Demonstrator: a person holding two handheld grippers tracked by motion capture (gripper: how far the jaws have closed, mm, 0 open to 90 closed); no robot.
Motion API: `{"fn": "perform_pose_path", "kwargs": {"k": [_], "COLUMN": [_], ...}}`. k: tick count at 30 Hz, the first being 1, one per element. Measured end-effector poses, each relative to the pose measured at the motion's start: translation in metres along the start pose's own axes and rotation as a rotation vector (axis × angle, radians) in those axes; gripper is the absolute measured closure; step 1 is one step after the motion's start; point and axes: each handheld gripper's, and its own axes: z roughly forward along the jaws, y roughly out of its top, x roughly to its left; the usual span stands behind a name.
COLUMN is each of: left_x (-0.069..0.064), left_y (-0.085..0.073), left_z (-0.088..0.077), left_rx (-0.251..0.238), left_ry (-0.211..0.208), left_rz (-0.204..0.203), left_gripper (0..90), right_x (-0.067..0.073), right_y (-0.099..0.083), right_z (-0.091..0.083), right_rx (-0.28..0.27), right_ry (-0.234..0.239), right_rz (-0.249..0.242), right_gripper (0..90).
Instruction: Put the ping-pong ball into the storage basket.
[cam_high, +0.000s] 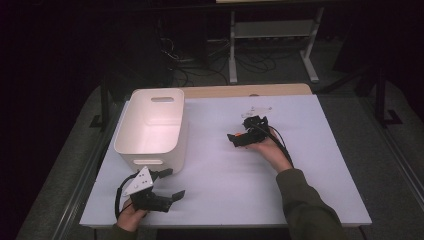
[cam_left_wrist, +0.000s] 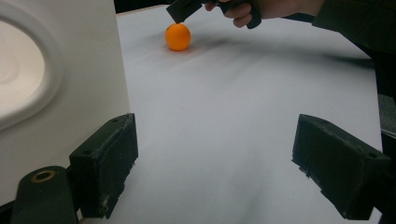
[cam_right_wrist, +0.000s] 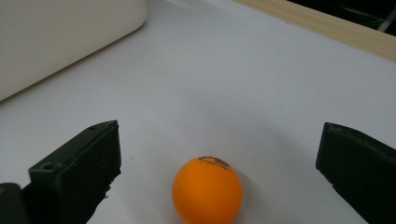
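Both tongs (cam_high: 167, 184) (cam_high: 239, 139) wide open, well apart.

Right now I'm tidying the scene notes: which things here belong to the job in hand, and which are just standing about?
In the job:
- orange ball, on the table between the open jaws of the right tool
- white bin

Standing about:
- left tool, open, near the bin's front corner
- metal stand behind the table
- floor cables

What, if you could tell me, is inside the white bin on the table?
The white bin looks empty in the high view: its pale floor and far wall show bare. The strip just behind its near wall is hidden. The orange ball lies outside, on the table.
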Motion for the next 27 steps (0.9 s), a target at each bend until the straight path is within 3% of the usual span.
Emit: {"fn": "perform_pose_path", "kwargs": {"k": [13,27], "left_x": [0.000,-0.001], "left_y": [0.000,0.000], "left_z": [0.000,0.000], "left_rx": [-0.003,-0.003], "left_ry": [0.000,0.000], "left_rz": [0.002,0.006], "left_gripper": [14.1,14.1], "right_x": [-0.002,0.000], "right_y": [-0.007,-0.014], "right_z": [0.012,0.022], "right_rx": [0.060,0.120], "right_ry": [0.008,0.010], "right_rz": [0.025,0.010], "right_gripper": [0.8,0.9]}}
